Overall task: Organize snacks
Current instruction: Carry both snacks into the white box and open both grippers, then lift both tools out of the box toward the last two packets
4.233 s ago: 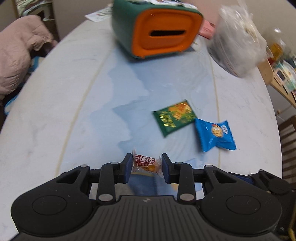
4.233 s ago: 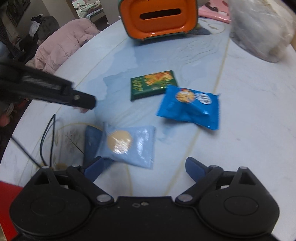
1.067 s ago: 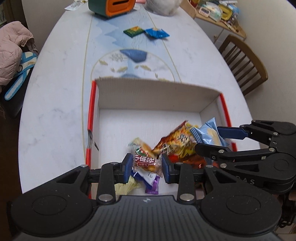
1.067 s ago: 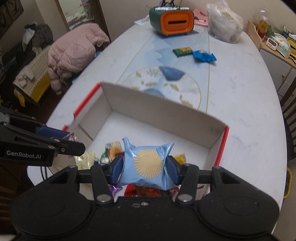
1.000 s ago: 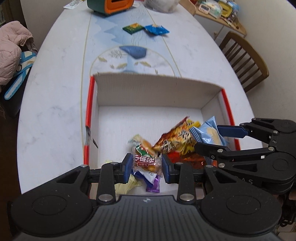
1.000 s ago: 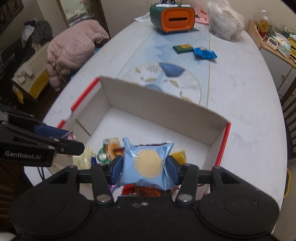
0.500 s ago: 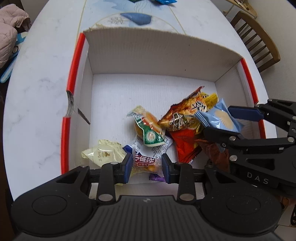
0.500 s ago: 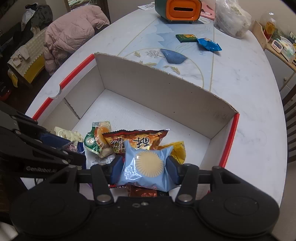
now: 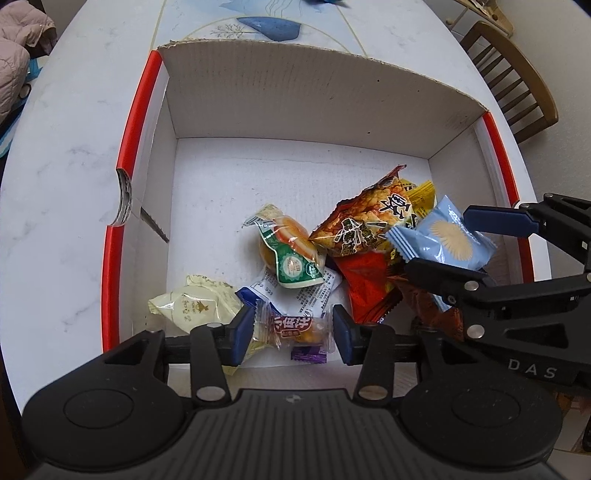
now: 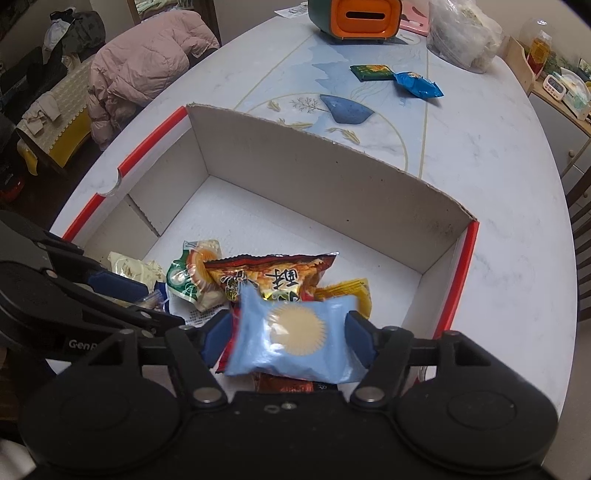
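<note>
A white cardboard box with red rims sits on the table and holds several snack packets. My left gripper is low over the box's near side. Its jaws stand slightly apart, with the small clear candy packet loose between them. My right gripper is over the box's right part. Its jaws stand a little wider than the light blue packet with a gold sun, which tilts between them. A green packet and a blue packet lie far off on the table.
An orange and green box and a clear plastic bag stand at the table's far end. A wooden chair is on the right. A pink jacket lies on seating to the left.
Both grippers carried their packets from the table down into the box. In the last half second both sets of jaws have widened and the packets sit loose and tilted.
</note>
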`<state>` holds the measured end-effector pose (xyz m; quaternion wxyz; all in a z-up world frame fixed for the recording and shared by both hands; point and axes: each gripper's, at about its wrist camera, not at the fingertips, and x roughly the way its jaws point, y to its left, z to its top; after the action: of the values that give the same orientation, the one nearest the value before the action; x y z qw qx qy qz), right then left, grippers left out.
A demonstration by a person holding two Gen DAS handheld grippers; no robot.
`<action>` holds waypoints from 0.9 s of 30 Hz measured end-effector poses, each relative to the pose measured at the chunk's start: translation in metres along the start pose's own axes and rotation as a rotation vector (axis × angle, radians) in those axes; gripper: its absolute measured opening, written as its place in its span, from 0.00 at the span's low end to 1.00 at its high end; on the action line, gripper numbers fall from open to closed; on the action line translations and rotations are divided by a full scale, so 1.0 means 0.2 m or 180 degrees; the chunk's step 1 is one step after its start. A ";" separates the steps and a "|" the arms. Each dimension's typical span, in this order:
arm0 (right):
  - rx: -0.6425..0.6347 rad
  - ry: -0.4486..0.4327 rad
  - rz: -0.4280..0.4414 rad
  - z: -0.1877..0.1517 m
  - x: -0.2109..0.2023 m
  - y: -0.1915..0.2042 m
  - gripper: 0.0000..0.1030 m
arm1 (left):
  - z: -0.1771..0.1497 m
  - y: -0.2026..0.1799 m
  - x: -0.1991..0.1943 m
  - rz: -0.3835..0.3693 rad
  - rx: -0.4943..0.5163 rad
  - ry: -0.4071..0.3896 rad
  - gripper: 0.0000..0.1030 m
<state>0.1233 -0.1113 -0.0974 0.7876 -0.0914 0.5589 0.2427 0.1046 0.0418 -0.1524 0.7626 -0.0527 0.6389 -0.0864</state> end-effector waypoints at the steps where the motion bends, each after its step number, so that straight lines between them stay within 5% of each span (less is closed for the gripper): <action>1: 0.0008 -0.0008 0.0005 0.00 -0.01 0.00 0.65 | 0.00 0.00 0.00 -0.0012 -0.0005 -0.0002 0.47; 18: 0.0259 -0.0301 0.0249 0.04 -0.25 -0.04 0.81 | -0.05 0.06 -0.20 -0.0283 -0.0043 -0.0214 0.59; 27: 0.0370 -0.0500 0.0311 0.10 -0.44 -0.08 0.90 | -0.02 0.07 -0.47 -0.0387 0.0035 -0.0596 0.60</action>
<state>0.1253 -0.1409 -0.0105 0.8202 0.0011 0.5124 0.2543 0.0865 0.0741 -0.0652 0.8125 -0.0951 0.5601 -0.1308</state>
